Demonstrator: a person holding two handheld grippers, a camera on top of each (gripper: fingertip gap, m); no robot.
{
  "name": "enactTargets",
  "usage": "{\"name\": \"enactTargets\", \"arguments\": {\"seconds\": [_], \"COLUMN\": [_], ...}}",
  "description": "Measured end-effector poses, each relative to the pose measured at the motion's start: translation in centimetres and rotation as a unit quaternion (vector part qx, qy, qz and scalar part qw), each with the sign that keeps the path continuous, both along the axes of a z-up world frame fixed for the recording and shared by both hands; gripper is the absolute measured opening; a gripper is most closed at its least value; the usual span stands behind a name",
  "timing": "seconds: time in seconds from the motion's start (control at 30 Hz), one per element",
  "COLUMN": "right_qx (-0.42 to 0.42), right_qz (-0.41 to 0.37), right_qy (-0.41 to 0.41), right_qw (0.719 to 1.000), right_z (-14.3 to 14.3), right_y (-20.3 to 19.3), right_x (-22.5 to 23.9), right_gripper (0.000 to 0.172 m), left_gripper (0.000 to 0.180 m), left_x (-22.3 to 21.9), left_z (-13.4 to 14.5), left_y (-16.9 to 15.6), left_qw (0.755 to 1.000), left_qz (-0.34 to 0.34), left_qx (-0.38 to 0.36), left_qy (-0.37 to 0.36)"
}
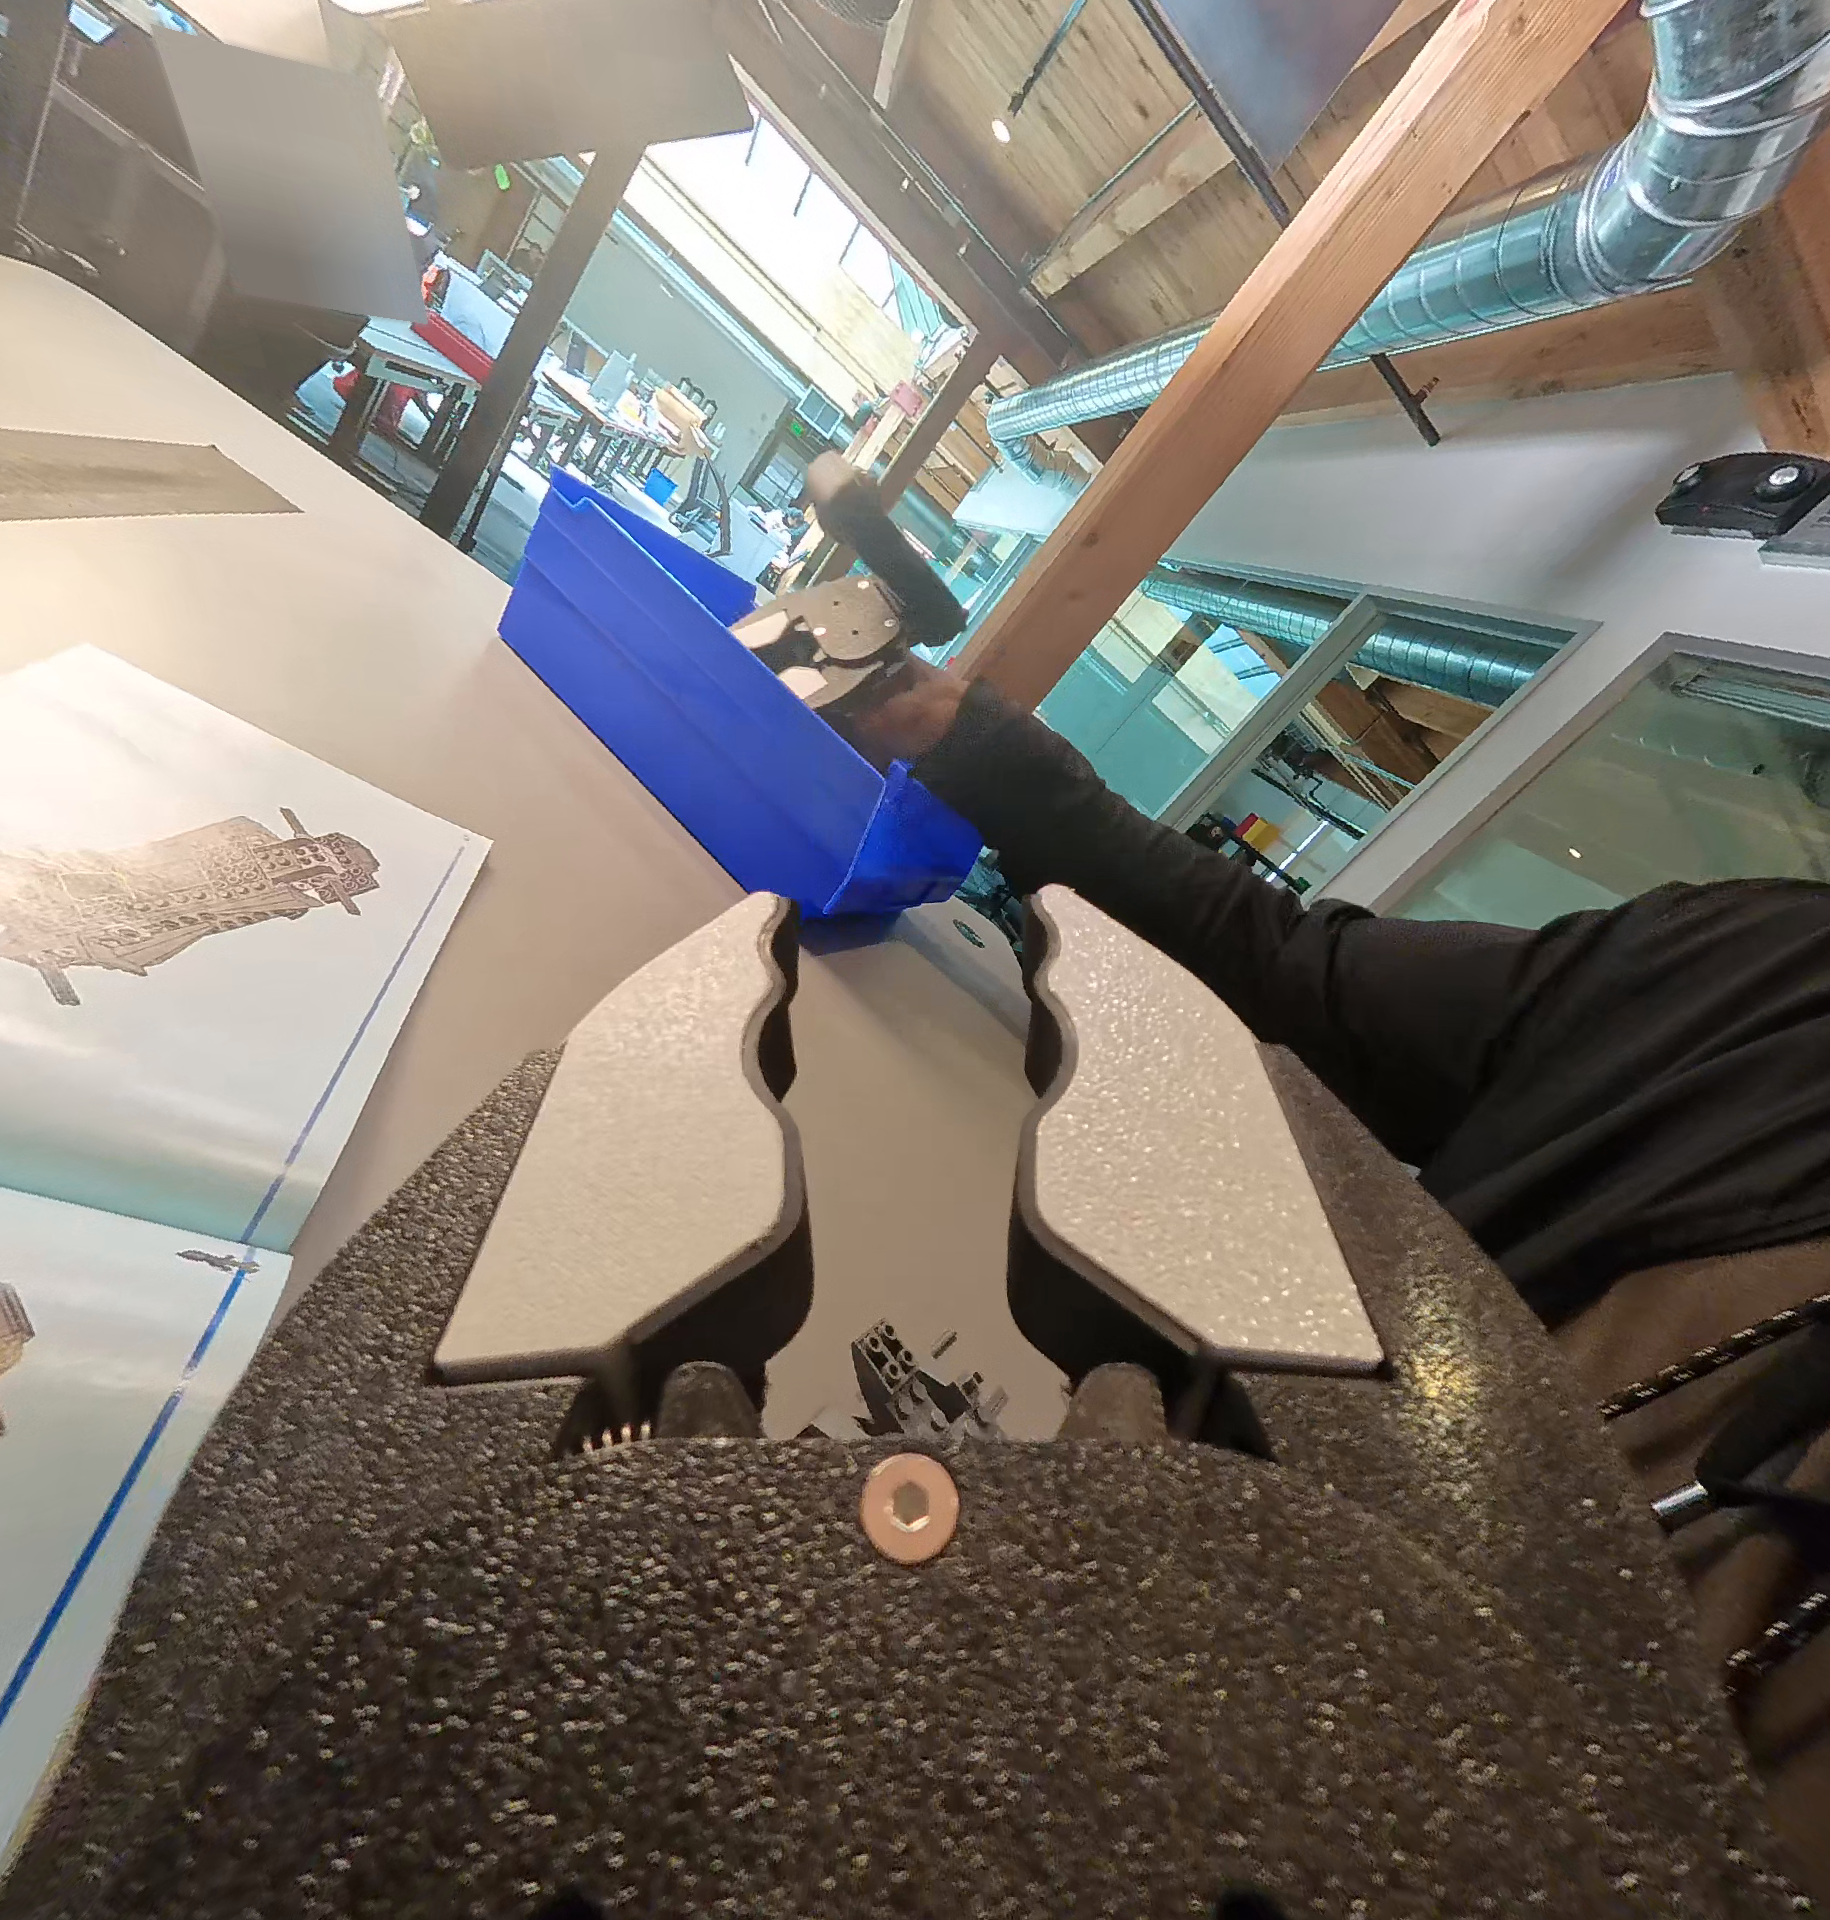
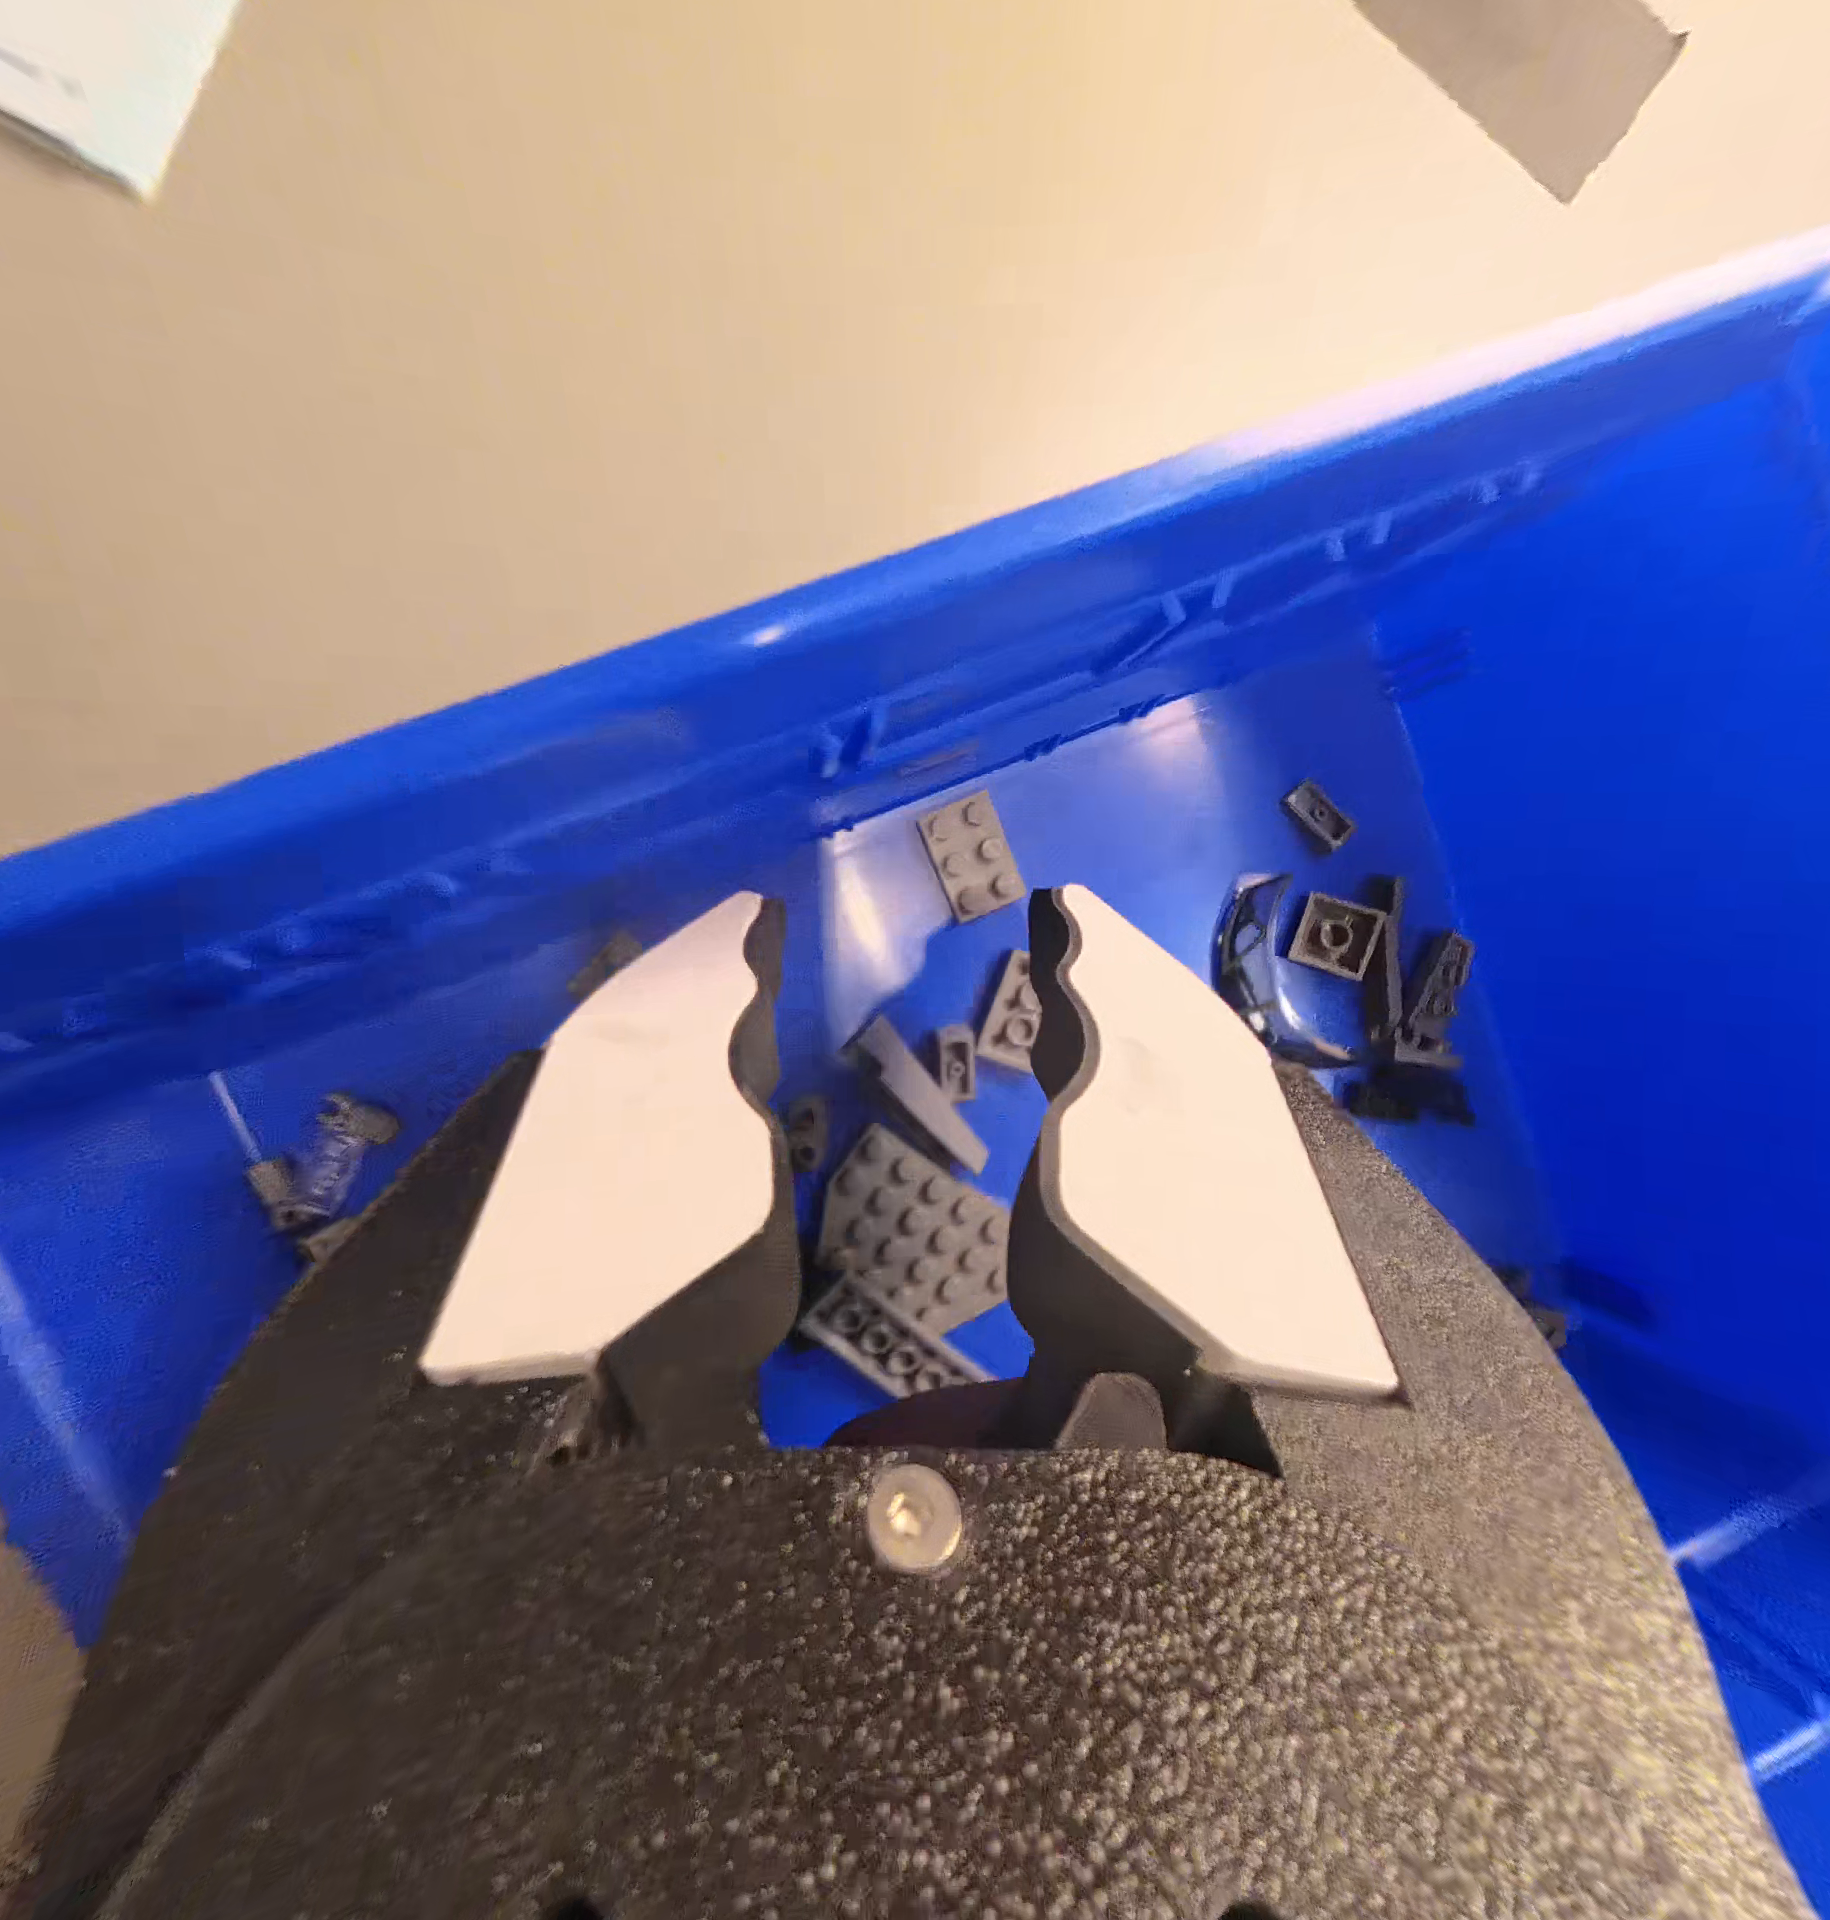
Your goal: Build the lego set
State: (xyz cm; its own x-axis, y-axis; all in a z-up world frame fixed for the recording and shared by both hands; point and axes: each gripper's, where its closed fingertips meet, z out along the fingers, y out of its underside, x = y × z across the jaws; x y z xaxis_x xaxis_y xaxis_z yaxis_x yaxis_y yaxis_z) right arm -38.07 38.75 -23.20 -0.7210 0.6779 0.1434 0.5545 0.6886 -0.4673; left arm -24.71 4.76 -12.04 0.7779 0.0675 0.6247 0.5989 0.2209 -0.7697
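The right hand-held gripper [image 2: 906, 914] is reaching down into a blue bin [image 2: 578, 790], its fingers spread apart and nothing pinched between them. Directly below and ahead of its tips, grey building bricks are lying loose on the bin floor: a small studded plate [image 2: 971, 854] just beyond the tips, a larger studded plate [image 2: 916, 1236] between the fingers closer to the palm, and a sloped piece [image 2: 916, 1107] beside it. More small dark pieces [image 2: 1410, 997] are clustering off to this gripper's right, against the bin wall, and a small figure-like piece [image 2: 324, 1153] is lying to its left.

The left hand-held gripper [image 1: 906, 920] is hovering low over the table [image 1: 371, 623], also spread and empty, with the bin's near corner [image 1: 869, 862] just ahead of its tips. The bin's long axis is running away from it toward the upper left. The right one is plainly the nearer to the bricks.

Only the left wrist view is showing the printed sheets [image 1: 163, 883] to its left and the sleeved arm [image 1: 1150, 894] reaching into the bin; only the right wrist view is showing the bin's contents.
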Motion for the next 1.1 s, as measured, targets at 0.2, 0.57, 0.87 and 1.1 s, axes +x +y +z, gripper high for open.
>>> {"name": "enactTargets", "arguments": {"seconds": [0.2, 0.57, 0.87, 1.1], "right_qx": [-0.019, -0.020, -0.067, -0.151], "right_qz": [0.037, -0.066, -0.087, 0.159], "right_qy": [-0.042, -0.083, 0.115, 0.045], "right_qw": [0.998, 0.994, 0.987, 0.975], "right_z": [-1.5, -2.5, 10.5, 9.2], "right_y": [0.0, 1.1, -2.2, -17.5], "right_x": [-1.9, -1.3, 7.1, 18.9], "right_gripper": [0.043, 0.017, 0.016, 0.016], "left_gripper": [0.041, 0.038, 0.037, 0.037], "left_x": [0.2, 0.7, 0.5, 0.1], "left_z": [0.4, 0.6, 0.8, 0.6], "left_y": [-0.3, 0.7, -0.5, -1.2], "left_qw": [1.000, 0.999, 1.000, 1.000], "left_qz": [-0.002, -0.031, -0.010, 0.008], "left_qx": [0.003, 0.026, 0.011, -0.005], "left_qy": [0.005, -0.004, 0.009, 0.012]}}
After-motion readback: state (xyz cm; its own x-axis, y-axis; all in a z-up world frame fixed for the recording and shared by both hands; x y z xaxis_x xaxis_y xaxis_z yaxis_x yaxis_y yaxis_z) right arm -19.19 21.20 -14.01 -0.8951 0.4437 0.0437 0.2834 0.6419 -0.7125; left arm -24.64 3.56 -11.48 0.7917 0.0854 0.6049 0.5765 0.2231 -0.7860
